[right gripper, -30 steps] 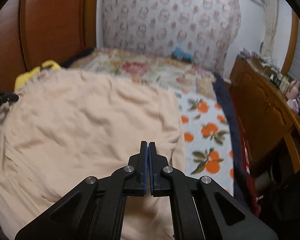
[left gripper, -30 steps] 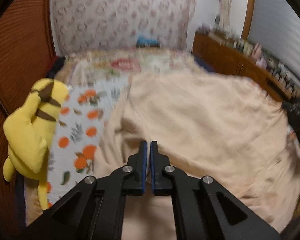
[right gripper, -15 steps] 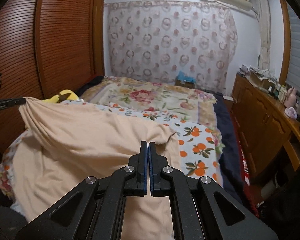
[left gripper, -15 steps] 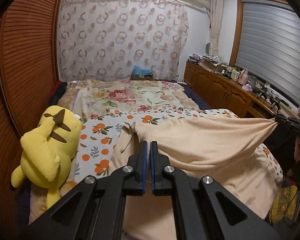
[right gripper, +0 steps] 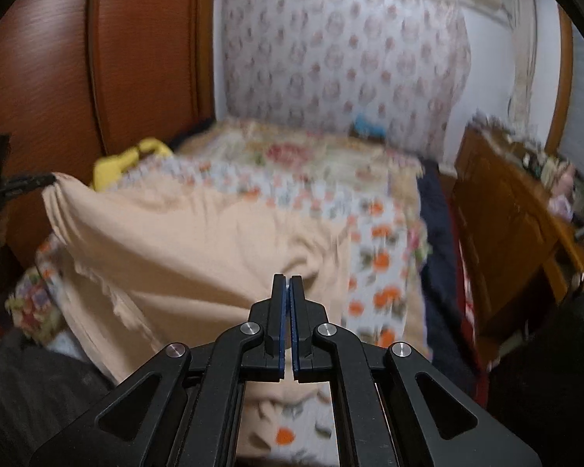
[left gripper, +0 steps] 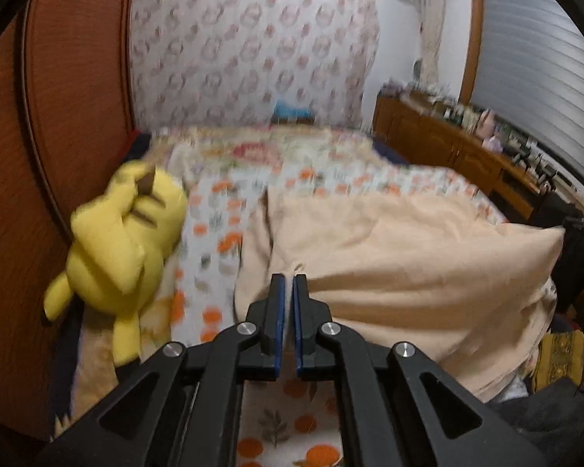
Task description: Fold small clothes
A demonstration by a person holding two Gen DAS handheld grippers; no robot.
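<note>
A peach garment [left gripper: 408,257] hangs stretched over the bed between my two grippers. In the left wrist view my left gripper [left gripper: 288,278] is shut on one corner, the cloth bunching right at its tips. The right gripper [left gripper: 580,225] shows at the right edge, pulling the other corner taut. In the right wrist view my right gripper [right gripper: 289,278] is shut on its corner of the peach garment [right gripper: 198,241]. Far to the left, the left gripper [right gripper: 23,183] holds the opposite corner. The garment's lower part drapes down onto the bed.
A yellow plush toy [left gripper: 124,249] lies on the left side of the bed, against the wooden louvred doors [left gripper: 58,116]. An orange-print sheet [left gripper: 214,257] covers the bed. A wooden cabinet [left gripper: 447,148] crowded with small items lines the right wall. A patterned curtain [left gripper: 253,58] hangs behind.
Both grippers have risen and drawn back along the bed, carrying the garment's corners. The cloth, spread low over the bed before, now hangs taut between them, uncovering orange-print sheet under the left gripper.
</note>
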